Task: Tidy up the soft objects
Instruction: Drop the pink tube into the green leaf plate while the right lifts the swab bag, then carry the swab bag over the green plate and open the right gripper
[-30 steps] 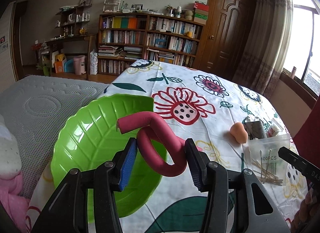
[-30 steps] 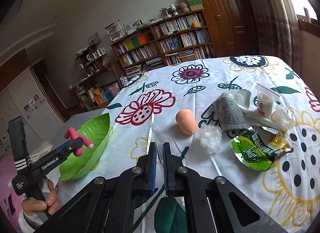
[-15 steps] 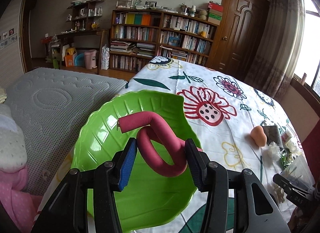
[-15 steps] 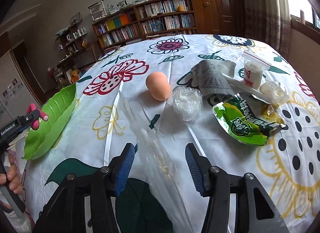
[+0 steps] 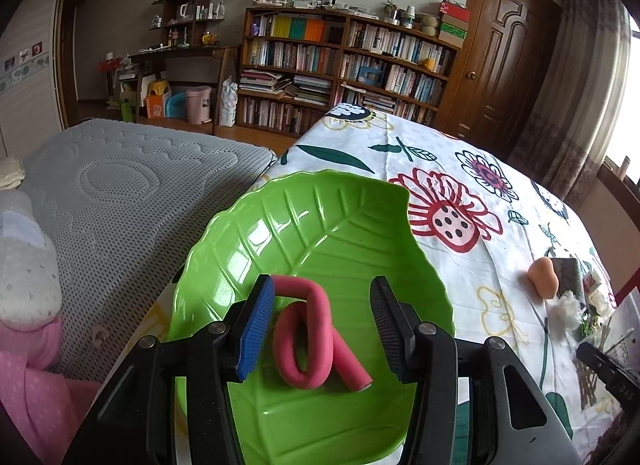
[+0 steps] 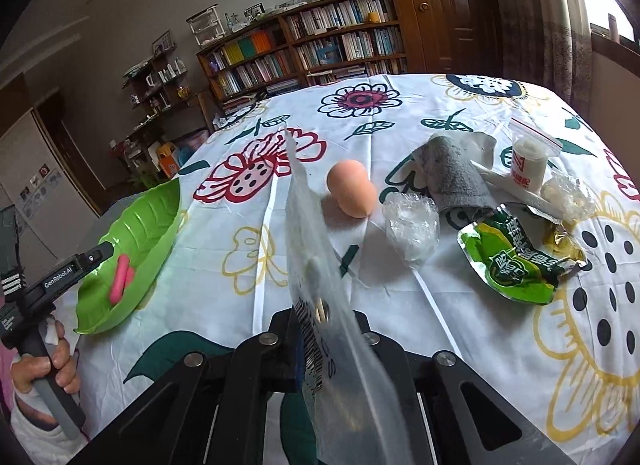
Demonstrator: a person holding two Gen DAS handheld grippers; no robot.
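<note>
A pink foam curler (image 5: pixel 310 335), bent into a loop, lies in the green leaf-shaped dish (image 5: pixel 320 233). My left gripper (image 5: pixel 322 315) is open just above it, its fingers on either side and not touching it. The dish (image 6: pixel 136 233) and curler (image 6: pixel 120 277) also show in the right wrist view. My right gripper (image 6: pixel 324 325) is shut on a clear plastic bag of cotton swabs (image 6: pixel 320 277) and holds it up above the table. An orange makeup sponge (image 6: pixel 352 187) and a grey cloth (image 6: pixel 452 173) lie on the flowered tablecloth.
Crumpled clear plastic (image 6: pixel 410 225), a green snack wrapper (image 6: pixel 516 257) and a small white roll in a zip bag (image 6: pixel 528 163) lie at the right. A grey mattress (image 5: pixel 120 193) borders the table's left edge. Bookshelves (image 5: pixel 340 65) stand behind.
My left gripper lowered the curler into the dish and opened, letting it go. My right gripper closed on the swab bag and lifted it.
</note>
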